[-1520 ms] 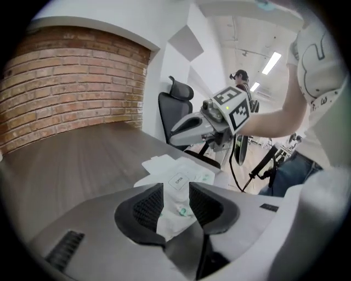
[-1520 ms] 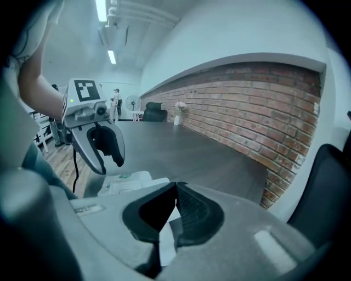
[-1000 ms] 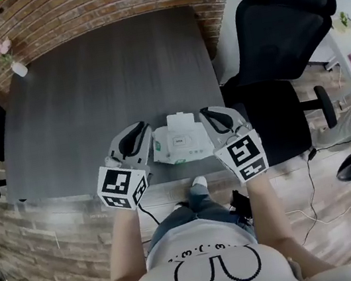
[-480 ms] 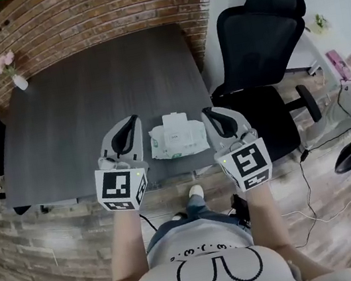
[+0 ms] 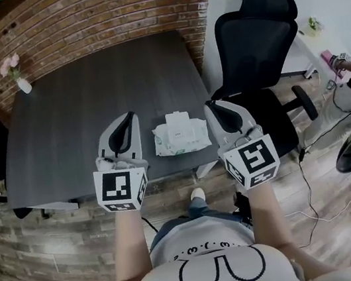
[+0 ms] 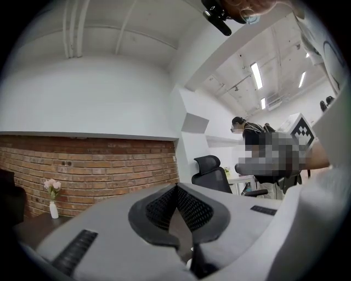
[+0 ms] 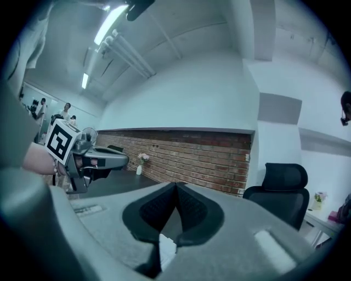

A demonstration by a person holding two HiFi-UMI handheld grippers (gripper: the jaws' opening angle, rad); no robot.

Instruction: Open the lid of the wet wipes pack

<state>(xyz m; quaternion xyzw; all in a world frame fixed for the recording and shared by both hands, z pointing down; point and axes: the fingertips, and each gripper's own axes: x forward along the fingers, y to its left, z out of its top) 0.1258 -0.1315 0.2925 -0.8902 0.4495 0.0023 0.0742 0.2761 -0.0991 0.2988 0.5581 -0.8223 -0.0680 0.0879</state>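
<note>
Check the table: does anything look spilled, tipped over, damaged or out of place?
Nothing stands out. The wet wipes pack lies flat near the front edge of the table, its lid apparently flipped open, and the flower vase stands upright in the far corner.

**A:** Where does the head view look from?

**B:** From above the person, steeply down. The table's point(image 5: 91, 118) near edge lies just past the left gripper point(image 5: 131, 117) and right gripper point(image 5: 210, 106), and the brick wall point(image 5: 93, 16) is at the top.

**A:** And the gripper views?

**B:** Each sits close behind its own jaws, which fill the lower frame. Both face level across the table toward that wall.

**A:** What do they share?

**B:** All three show the wall, the black chair point(image 5: 263, 27) and the vase point(image 5: 23, 86) at the table's far left corner. The right gripper view shows the left gripper at its left. The left gripper view shows the right gripper's marker cube point(image 6: 301, 127) at its right.
</note>
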